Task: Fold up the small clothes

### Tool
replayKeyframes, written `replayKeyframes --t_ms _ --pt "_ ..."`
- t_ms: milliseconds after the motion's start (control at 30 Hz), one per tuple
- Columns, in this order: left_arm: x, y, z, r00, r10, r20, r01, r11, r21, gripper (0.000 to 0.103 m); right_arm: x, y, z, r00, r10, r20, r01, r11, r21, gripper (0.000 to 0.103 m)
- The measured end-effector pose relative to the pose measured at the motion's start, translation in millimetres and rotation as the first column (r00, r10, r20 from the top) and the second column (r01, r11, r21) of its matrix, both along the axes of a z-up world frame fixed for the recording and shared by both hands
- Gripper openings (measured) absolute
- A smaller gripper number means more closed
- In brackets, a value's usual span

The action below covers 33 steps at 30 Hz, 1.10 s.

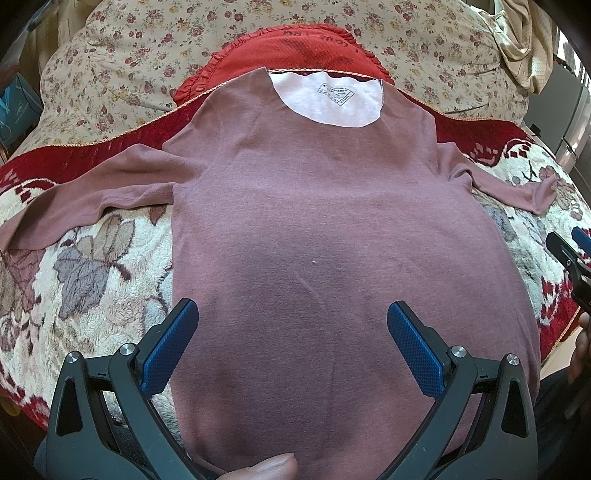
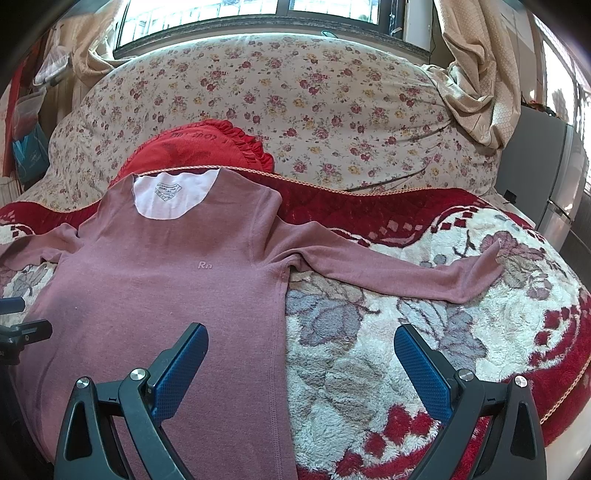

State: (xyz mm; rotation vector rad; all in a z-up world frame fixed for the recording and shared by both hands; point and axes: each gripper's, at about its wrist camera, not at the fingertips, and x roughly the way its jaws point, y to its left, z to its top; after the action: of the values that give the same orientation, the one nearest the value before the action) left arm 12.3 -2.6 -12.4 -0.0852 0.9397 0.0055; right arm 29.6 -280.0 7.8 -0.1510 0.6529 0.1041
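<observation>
Lying flat: a mauve long-sleeved shirt (image 1: 332,206) spread front-up on a fleece blanket (image 1: 92,266) with a red-and-cream flower pattern, neckline pointing away from the cameras.
Neckline: the pale inner back panel with a printed label (image 1: 334,94) shows through the neck opening.
Sleeves: both stretched out sideways; the sleeve on the right side (image 2: 406,273) runs across the blanket and ends in a slightly lifted cuff, the sleeve on the left side (image 1: 74,199) lies flat with a fold near its armpit.
Logo: small pale letters (image 2: 202,264) on the chest, seen in the right wrist view.
Left gripper (image 1: 291,314): released, its 2 blue pads wide apart above the lower half of the shirt body, one pad over the shirt's left edge, the other over the cloth; nothing between them.
Right gripper (image 2: 301,338): released as well, 2 pads spread wide, straddling the shirt's right side seam, one pad over the cloth and one over the blanket; nothing held.
Thumb (image 1: 269,467): a fingertip at the bottom edge of the left wrist view, at the shirt's hem.
Behind the shirt: a red ruffled cushion (image 2: 207,147) just beyond the collar, then a floral quilt (image 2: 314,96) piled up.
Background: beige curtain (image 2: 476,74) at the right and a window (image 2: 207,7) along the top of the right wrist view.
</observation>
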Motion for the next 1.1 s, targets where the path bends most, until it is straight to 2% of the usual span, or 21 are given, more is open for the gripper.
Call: replayKeyframes --t_ms 700,1100 --pt "0.0 -0.4 0.0 1.000 0.000 0.001 0.000 1.000 0.003 0.103 -1.6 8.6 5.7 1.000 0.014 0.008 -0.014 1.000 -0.001 0.101" --pt "-0.2 9.8 0.9 1.000 0.012 0.007 -0.012 1.000 0.004 0.103 3.0 31.7 7.3 0.998 0.065 0.017 -0.066 0.996 0.056 0.101"
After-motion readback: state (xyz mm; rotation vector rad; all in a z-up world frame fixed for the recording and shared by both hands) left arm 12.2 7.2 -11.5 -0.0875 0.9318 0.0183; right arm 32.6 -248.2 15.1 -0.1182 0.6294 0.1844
